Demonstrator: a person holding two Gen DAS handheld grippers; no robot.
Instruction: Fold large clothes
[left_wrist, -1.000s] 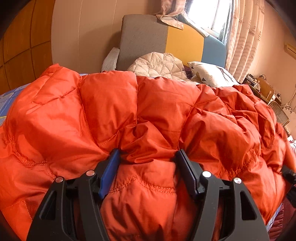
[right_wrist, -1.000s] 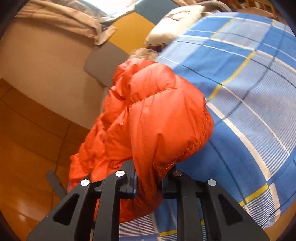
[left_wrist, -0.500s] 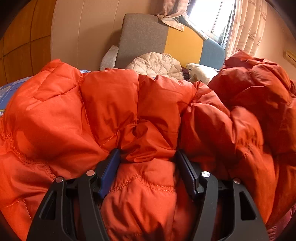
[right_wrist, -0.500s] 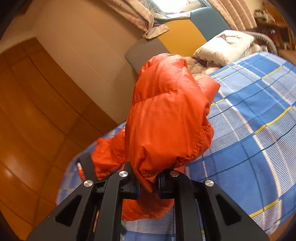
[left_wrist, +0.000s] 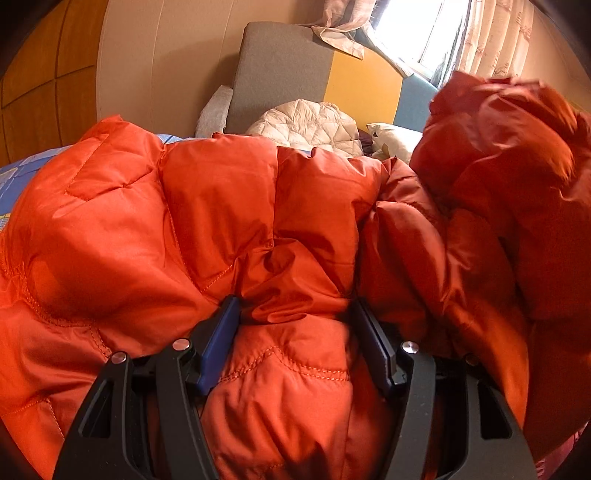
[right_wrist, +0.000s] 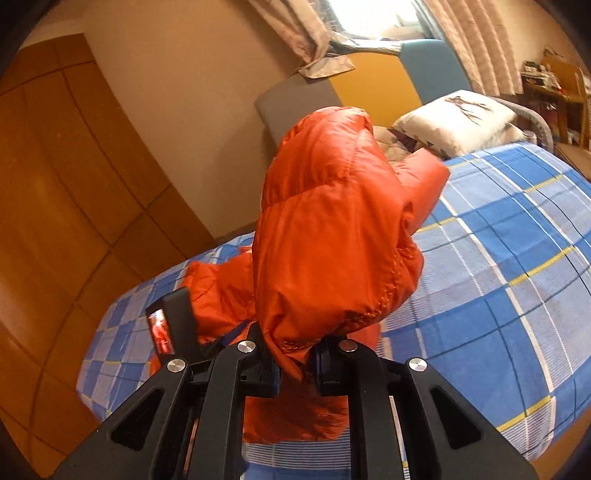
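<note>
So closest to the lens, your left gripper (left_wrist: 291, 328) was clamped wide around a fat puffy roll of the orange down jacket (left_wrist: 207, 229), lower middle of the left wrist view. Made sense to me: that side looked like your anchor, pinning the bulk down on the bed (right_wrist: 517, 266) so the thing didn't slide around.

Your right gripper (right_wrist: 295, 363) was pinched nearly closed on a thin stitched edge of the same jacket, bottom centre of its view. The jaws had just squeezed in a touch more, fabric between them. The held part billowed up through the middle of that frame, off the blue plaid bedding, which I'd guess was you lifting that side to carry it over the rest for a fold. You could see the same raised lump at the upper right of the left view.

Further back: white quilted bundle (left_wrist: 306, 122), pillow (right_wrist: 458, 118), then the grey-yellow-blue headboard (left_wrist: 295, 74) and the curtained window (left_wrist: 491, 44).
</note>
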